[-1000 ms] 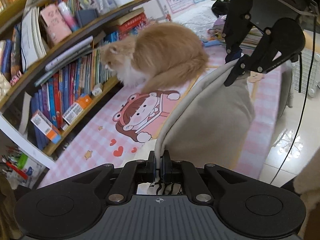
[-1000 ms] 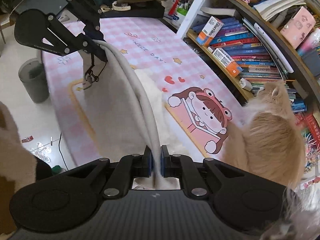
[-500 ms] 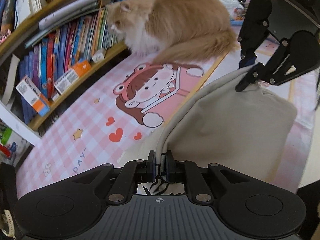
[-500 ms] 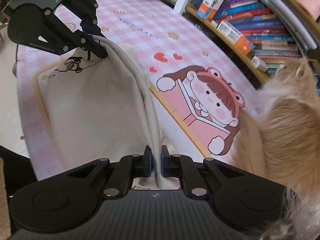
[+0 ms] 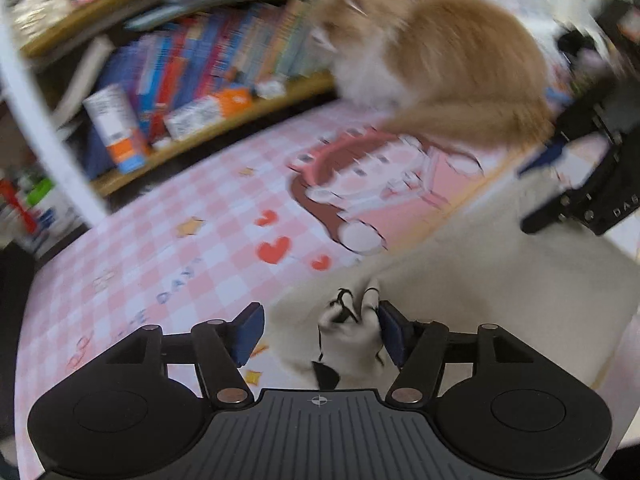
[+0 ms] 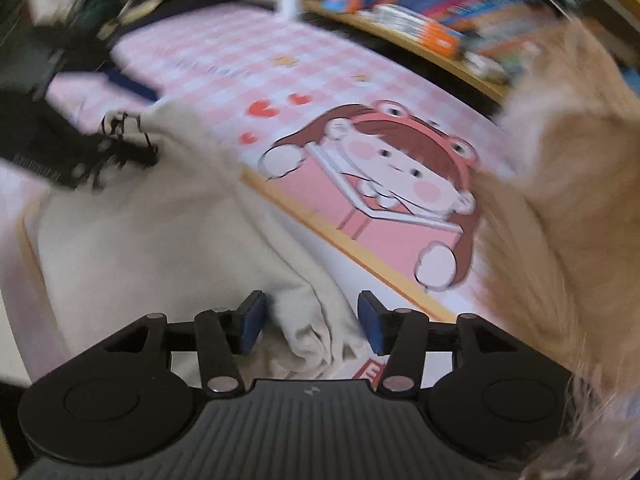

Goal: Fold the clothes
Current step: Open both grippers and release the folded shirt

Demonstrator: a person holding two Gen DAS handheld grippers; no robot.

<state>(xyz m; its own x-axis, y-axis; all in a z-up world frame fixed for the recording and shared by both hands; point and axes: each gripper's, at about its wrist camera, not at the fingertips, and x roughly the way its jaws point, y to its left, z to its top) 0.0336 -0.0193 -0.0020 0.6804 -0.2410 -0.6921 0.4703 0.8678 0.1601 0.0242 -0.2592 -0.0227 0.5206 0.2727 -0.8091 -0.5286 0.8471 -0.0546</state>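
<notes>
- Since half a second ago, both tools have let go: the jaws that pinched the cloth's upper edge now stand wide, and the cream garment [image 5: 500,280] has dropped from its raised drape onto the pink checked mat [image 5: 152,264]. Both views are smeared by motion.
- Left wrist view: our left gripper [image 5: 321,332] is spread wide, and the bunched corner with black print sits loose between its fingers, nearer the right pad. The garment lies along the mat's near edge and runs toward the right gripper [image 5: 560,184], which is blurred here; its opening is hard to read from this side. The cat [image 5: 432,52] sits on the mat beyond, by the bookshelf [image 5: 192,60].
- Right wrist view: our right gripper [image 6: 310,322] is also spread wide, a crumpled fold of the garment [image 6: 132,232] lying between the pads, unclamped. The cat [image 6: 560,184] is just beside us on the right.
- We judge this fold laid and released. Next we need to draw back clear of the cloth, find fresh edges, and grip again for the following fold, keeping off the cat.
</notes>
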